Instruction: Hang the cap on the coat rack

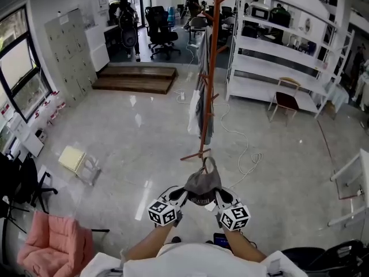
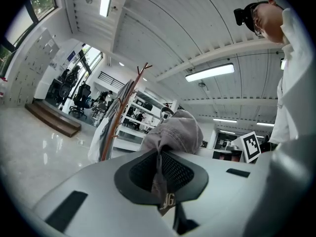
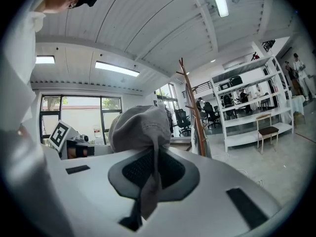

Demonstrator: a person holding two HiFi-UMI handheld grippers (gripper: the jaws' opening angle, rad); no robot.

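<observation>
Left tongs (image 1: 182, 197) and right tongs (image 1: 222, 197) each pinch a fold of the soft grey cloth cap (image 1: 203, 182), one per side. Cap is held up between them, in front of the person. Tall reddish-brown wooden coat rack (image 1: 213, 68) stands upright on the floor straight ahead, well apart, about equally near both tongs. Pale garments (image 1: 195, 113) hang on its lower pegs; top pegs look free.
</observation>
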